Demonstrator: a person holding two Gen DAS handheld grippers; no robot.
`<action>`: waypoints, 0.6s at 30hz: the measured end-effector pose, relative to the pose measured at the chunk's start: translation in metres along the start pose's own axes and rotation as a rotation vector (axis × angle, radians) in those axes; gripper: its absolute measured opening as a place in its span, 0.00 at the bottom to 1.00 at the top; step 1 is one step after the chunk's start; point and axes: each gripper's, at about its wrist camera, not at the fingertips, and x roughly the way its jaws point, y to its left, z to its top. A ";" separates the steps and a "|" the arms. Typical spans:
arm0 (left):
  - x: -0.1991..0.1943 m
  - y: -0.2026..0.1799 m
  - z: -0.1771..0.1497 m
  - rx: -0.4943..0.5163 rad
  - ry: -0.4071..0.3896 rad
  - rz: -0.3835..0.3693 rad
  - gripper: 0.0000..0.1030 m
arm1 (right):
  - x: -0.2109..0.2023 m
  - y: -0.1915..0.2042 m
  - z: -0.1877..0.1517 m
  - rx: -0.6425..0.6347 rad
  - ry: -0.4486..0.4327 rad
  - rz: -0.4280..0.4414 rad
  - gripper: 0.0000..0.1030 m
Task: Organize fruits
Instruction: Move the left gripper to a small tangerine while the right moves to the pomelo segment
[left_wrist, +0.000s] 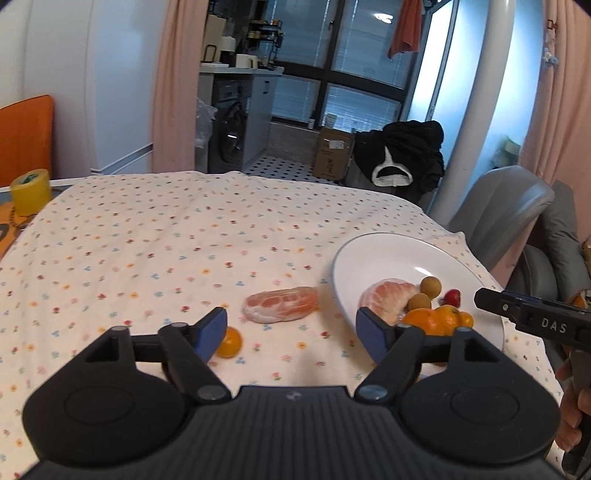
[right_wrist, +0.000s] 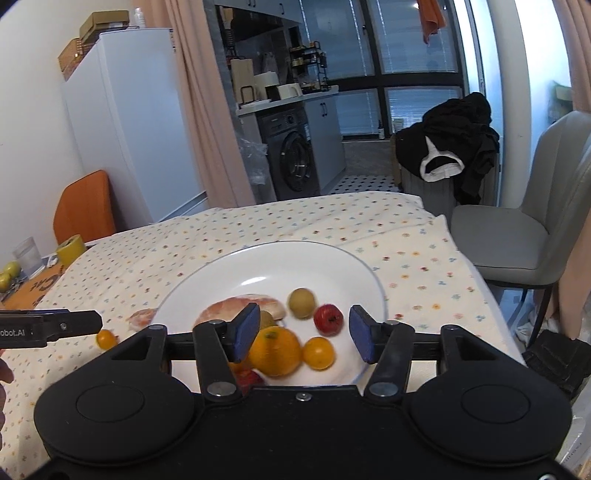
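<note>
**Both grippers open above the fruit, one segment and one small orange fruit not yet on the plate**

We hold the left gripper (left_wrist: 291, 330) with its jaws wide apart and nothing between them. It hangs over the flowered cloth (left_wrist: 147, 236) that covers the surface. Just ahead of it lies a peeled citrus segment (left_wrist: 281, 304) on the cloth, near the left rim of the white plate (left_wrist: 388, 254) but apart from it. A small orange fruit (left_wrist: 229, 342) sits on the cloth beside the left blue pad, partly hidden behind it.

Our right gripper (right_wrist: 303, 334) is also open and empty, and it hangs over the near part of the plate. On the plate we see a second peeled segment (right_wrist: 236, 307), a large orange (right_wrist: 275, 350), a small yellow-orange fruit (right_wrist: 318, 353), a red fruit (right_wrist: 328, 319) and a pale green-brown round fruit (right_wrist: 302, 302). These fruits lie close together, some touching. The right wrist view is a little blurred, so we cannot tell more about the fruit under the left pad.

A yellow cup (left_wrist: 30, 191) stands at the far left edge of the surface, well apart from the fruit.
</note>
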 end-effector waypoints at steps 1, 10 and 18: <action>-0.002 0.002 0.000 -0.001 -0.002 0.005 0.75 | 0.000 0.003 0.000 -0.003 -0.001 0.005 0.55; -0.015 0.022 -0.008 -0.024 -0.012 0.033 0.76 | -0.003 0.029 0.001 -0.024 -0.012 0.077 0.69; -0.024 0.028 -0.014 -0.015 -0.032 0.039 0.76 | -0.003 0.047 0.001 -0.034 -0.011 0.133 0.79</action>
